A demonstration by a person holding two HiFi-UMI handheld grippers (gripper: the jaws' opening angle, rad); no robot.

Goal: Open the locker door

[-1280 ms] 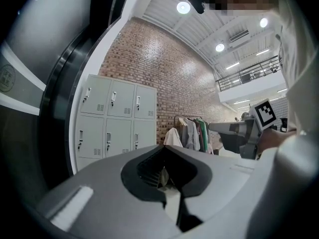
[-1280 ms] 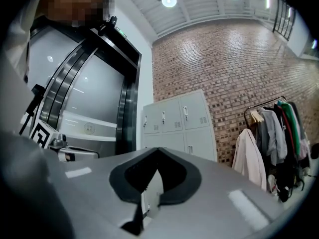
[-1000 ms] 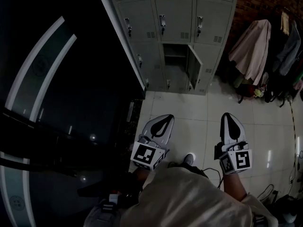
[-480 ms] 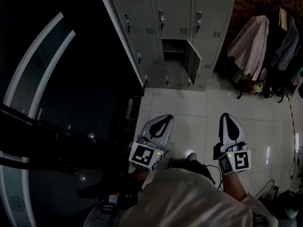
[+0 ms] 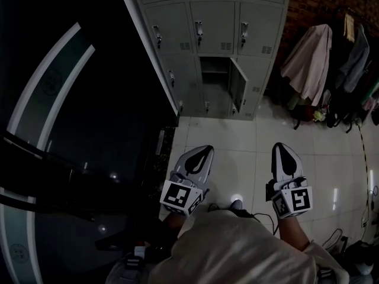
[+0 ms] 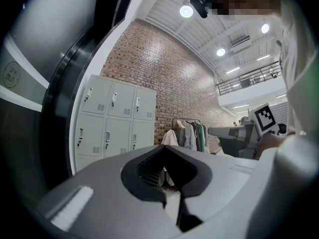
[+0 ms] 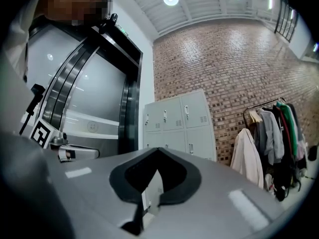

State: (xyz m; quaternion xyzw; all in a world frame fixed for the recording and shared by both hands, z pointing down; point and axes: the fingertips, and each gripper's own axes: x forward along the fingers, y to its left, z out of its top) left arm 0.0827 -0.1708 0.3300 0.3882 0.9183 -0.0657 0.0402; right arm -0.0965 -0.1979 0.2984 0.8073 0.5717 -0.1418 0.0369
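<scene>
Left hand-held gripper (image 5: 207, 149), right hand-held gripper (image 5: 282, 146) slightly nearer lockers (image 5: 216, 16), level, jaws together.

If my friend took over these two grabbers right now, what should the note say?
Left gripper: shut, empty.
Right gripper: shut, empty.
Both hang over the floor tiles, well short of the lockers.
Done: one lower door stands open; the other doors look closed.
To do: if another door needs opening, step closer and pull it open.
</scene>
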